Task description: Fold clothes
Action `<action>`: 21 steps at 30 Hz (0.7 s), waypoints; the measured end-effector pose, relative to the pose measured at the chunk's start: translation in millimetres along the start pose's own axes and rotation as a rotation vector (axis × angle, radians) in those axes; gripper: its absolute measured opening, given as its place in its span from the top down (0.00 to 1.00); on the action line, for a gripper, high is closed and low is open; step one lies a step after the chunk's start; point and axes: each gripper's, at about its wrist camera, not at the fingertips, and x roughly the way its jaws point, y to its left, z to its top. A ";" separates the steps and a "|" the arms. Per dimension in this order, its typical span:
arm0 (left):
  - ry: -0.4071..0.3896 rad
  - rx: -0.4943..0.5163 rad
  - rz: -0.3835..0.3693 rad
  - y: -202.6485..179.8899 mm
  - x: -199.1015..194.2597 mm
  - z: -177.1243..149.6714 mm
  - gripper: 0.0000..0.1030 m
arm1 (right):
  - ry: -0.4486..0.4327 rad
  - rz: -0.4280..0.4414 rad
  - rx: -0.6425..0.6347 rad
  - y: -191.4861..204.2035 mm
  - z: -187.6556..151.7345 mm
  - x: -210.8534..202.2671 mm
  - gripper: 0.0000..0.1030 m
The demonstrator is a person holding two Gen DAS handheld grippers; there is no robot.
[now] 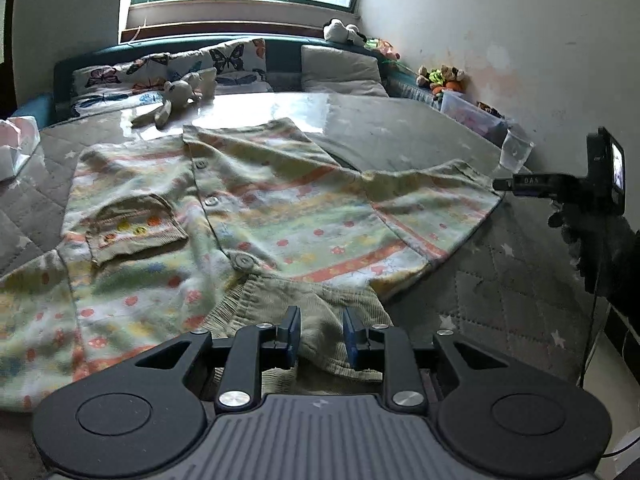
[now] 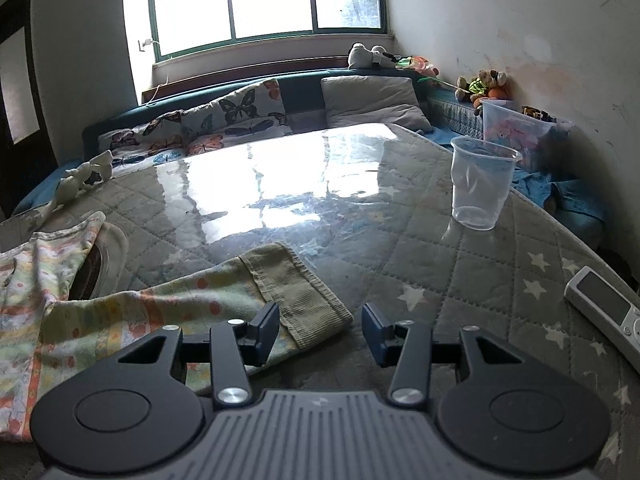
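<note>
Tools first: the left tool (image 1: 319, 334) has its blue pads set either side of the ribbed collar (image 1: 320, 320) of a child's cardigan (image 1: 256, 208); whether they pinch it I cannot tell. The right tool (image 2: 320, 330) stands released, jaws apart, its left pad over the ribbed sleeve cuff (image 2: 298, 292) and gripping nothing. The striped, dotted cardigan lies buttoned and spread flat on the quilted star-print desk (image 2: 460, 264). From the right wrist view, a clear plastic cup (image 2: 480, 184) stands at 2 o'clock, and a remote control (image 2: 604, 312) lies at 3 o'clock.
</note>
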 end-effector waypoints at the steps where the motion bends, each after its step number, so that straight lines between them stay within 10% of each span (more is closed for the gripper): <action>1: -0.008 -0.005 0.005 1.4 -2.3 1.2 0.71 | 0.001 0.000 0.003 -0.6 -0.3 0.2 0.55; 17: -0.080 -0.027 0.082 17.0 -8.4 25.2 0.49 | 0.016 0.002 0.016 2.0 -1.6 13.2 0.56; 21: -0.064 -0.026 0.095 16.5 -2.6 25.5 0.38 | 0.017 0.006 -0.009 9.2 -2.9 13.2 0.76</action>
